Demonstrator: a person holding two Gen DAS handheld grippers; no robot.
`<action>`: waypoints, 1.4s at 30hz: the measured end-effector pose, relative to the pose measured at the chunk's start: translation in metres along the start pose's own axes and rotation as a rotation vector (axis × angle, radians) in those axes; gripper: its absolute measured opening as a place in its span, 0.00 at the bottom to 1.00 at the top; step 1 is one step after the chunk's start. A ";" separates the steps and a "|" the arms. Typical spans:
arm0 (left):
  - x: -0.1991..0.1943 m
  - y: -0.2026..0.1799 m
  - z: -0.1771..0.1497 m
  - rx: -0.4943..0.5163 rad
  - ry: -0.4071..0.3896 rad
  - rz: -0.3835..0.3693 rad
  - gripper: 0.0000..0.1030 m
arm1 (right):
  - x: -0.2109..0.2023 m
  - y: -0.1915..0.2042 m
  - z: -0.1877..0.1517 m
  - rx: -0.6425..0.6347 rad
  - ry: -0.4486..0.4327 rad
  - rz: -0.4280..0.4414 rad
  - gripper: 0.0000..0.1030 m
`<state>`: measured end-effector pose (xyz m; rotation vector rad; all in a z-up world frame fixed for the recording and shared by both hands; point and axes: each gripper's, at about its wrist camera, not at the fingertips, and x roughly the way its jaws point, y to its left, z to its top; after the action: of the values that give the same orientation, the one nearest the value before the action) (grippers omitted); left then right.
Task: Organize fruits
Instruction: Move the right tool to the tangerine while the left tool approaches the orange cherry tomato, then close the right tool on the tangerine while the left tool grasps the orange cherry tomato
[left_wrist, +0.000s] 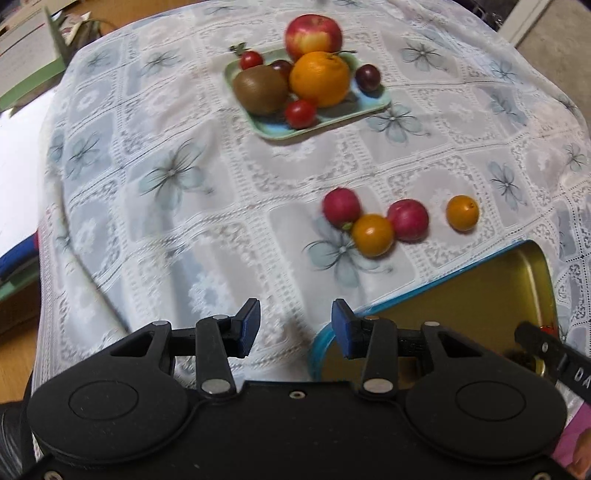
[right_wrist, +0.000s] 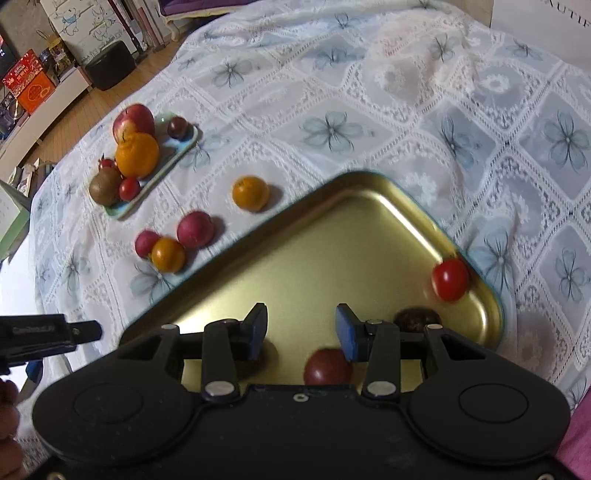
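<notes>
A pale green tray (left_wrist: 373, 105) at the far side holds an apple (left_wrist: 313, 35), an orange (left_wrist: 319, 78), a kiwi (left_wrist: 260, 89), cherry tomatoes and dark grapes. Two pink-red fruits (left_wrist: 341, 207) and two small orange fruits (left_wrist: 372, 235) lie loose on the cloth. A gold tin tray (right_wrist: 332, 243) with a blue rim holds a red cherry tomato (right_wrist: 450, 278) and dark fruits (right_wrist: 328, 366). My left gripper (left_wrist: 294, 328) is open and empty beside the tin's near left corner. My right gripper (right_wrist: 301, 332) is open and empty over the tin.
A white lace cloth with blue flowers (left_wrist: 177, 177) covers the table. Papers and a green folder (left_wrist: 26, 74) lie at the far left. In the right wrist view, wooden floor, a black stool (right_wrist: 110, 64) and boxes stand beyond the table's edge.
</notes>
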<state>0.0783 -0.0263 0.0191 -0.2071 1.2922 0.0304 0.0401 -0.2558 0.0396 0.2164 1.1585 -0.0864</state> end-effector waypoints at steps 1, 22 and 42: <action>0.001 -0.002 0.002 0.004 0.000 -0.005 0.49 | -0.001 0.003 0.004 -0.003 -0.007 -0.002 0.42; 0.033 0.007 0.027 0.012 -0.037 0.075 0.49 | 0.048 0.055 0.081 -0.055 -0.028 -0.033 0.42; 0.037 0.015 0.027 -0.009 -0.011 0.019 0.49 | 0.127 0.069 0.095 -0.029 0.088 -0.101 0.42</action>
<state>0.1117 -0.0103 -0.0111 -0.2025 1.2837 0.0536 0.1886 -0.2033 -0.0321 0.1371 1.2570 -0.1499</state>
